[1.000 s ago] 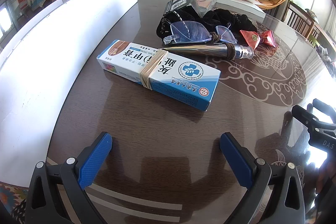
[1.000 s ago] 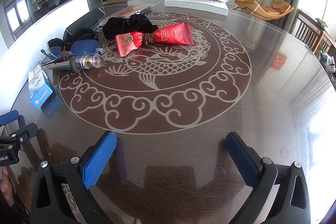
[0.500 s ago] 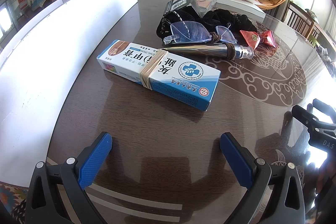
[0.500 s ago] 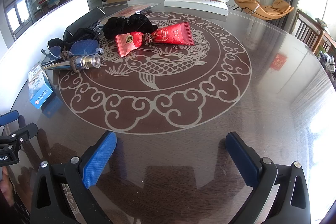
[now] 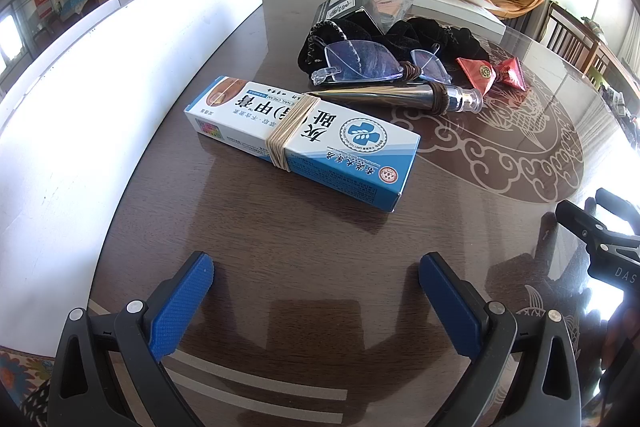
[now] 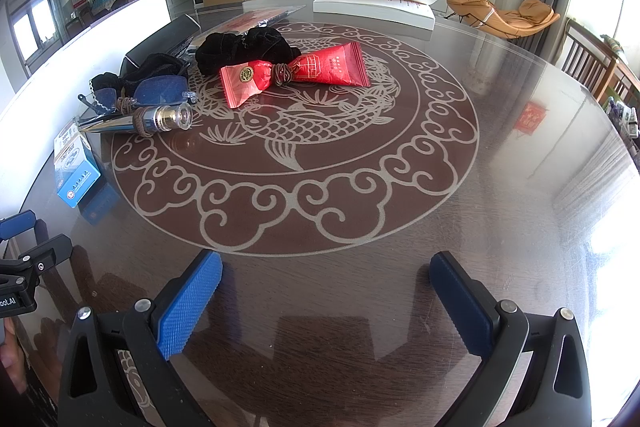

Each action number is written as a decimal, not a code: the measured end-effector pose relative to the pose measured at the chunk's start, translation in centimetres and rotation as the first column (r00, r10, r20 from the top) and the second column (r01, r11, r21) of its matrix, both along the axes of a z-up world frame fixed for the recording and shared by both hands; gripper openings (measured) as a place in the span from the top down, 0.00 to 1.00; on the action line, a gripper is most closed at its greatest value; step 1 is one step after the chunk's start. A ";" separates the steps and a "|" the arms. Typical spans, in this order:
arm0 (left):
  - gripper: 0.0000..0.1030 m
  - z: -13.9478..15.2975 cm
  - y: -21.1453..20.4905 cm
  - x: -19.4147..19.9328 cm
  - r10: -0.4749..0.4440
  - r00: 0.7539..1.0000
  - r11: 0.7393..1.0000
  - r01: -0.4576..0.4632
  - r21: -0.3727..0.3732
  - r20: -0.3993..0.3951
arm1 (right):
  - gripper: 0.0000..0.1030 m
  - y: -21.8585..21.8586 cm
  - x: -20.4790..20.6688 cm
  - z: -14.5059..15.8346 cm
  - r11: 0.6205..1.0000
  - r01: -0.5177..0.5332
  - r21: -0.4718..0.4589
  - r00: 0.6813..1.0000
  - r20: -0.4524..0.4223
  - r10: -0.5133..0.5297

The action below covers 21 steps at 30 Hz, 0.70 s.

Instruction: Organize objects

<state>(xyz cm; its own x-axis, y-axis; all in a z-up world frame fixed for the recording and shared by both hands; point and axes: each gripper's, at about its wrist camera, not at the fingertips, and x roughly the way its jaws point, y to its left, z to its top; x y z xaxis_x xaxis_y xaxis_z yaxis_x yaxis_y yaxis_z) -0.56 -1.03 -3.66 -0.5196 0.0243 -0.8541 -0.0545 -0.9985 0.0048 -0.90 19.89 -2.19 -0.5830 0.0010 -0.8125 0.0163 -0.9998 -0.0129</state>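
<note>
A blue and white medicine box point(image 5: 304, 139) with a rubber band round it lies on the dark round table, straight ahead of my open, empty left gripper point(image 5: 316, 275). Behind it lie clear glasses point(image 5: 360, 63), a metal tube point(image 5: 400, 97), black velvet pouches point(image 5: 420, 35) and a red snack packet point(image 5: 492, 73). In the right wrist view the red packet point(image 6: 296, 73), a black pouch point(image 6: 244, 49), the tube point(image 6: 156, 119), the glasses point(image 6: 156, 89) and the box point(image 6: 76, 167) lie far ahead and left of my open, empty right gripper point(image 6: 326, 279).
A tall white panel point(image 5: 100, 87) runs along the table's left side. A black box point(image 5: 344, 5) and a white flat carton point(image 6: 372, 7) sit at the far edge. The table point(image 6: 500, 155) carries a fish pattern. Chairs stand at the right.
</note>
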 end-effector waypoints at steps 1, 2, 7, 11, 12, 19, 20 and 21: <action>0.00 0.0 0.0 0.0 0.000 1.000 1.000 0.000 0.000 0.000 | 0.00 0.0 0.0 0.0 1.000 0.000 0.000 1.000 0.000 0.000; 0.00 0.0 0.0 0.0 0.000 1.000 1.000 0.000 0.000 0.000 | 0.00 0.0 0.0 0.0 1.000 0.000 0.000 1.000 0.000 0.000; 0.00 0.0 0.0 0.0 0.000 1.000 1.000 0.000 0.001 0.001 | 0.00 0.0 0.0 0.0 1.000 0.000 0.000 1.000 0.000 0.000; 0.00 0.1 -0.4 0.1 0.019 1.000 1.000 -0.019 0.010 0.010 | 0.00 -0.1 -0.2 0.0 1.000 -0.001 -0.002 1.000 0.001 0.001; 0.00 0.3 -0.7 0.1 0.022 1.000 0.999 -0.022 0.029 0.008 | 0.00 -0.2 -0.5 0.0 1.000 -0.007 -0.005 1.000 0.002 0.007; 0.00 1.6 -2.9 0.6 0.087 0.995 0.983 -0.078 0.163 -0.044 | 0.00 -4.6 -5.5 1.1 0.978 -0.092 -0.189 0.995 0.011 0.096; 0.00 2.0 -3.3 0.9 0.100 0.993 0.980 -0.087 0.180 -0.065 | 0.00 -5.6 -6.2 1.3 0.974 -0.105 -0.200 0.994 0.006 0.108; 0.00 2.4 -3.7 1.2 0.112 0.990 0.976 -0.093 0.197 -0.084 | 0.00 -6.8 -6.7 1.4 0.972 -0.122 -0.203 0.992 -0.002 0.124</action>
<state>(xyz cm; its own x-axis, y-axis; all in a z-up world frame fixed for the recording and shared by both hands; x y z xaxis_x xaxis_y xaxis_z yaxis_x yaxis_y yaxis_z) 0.59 -4.70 -1.27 -0.6057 0.1257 -0.7857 0.0399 -0.9814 -0.1878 -7.60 13.14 -0.83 -0.5597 -0.2352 -0.7946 0.1380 -0.9719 0.1905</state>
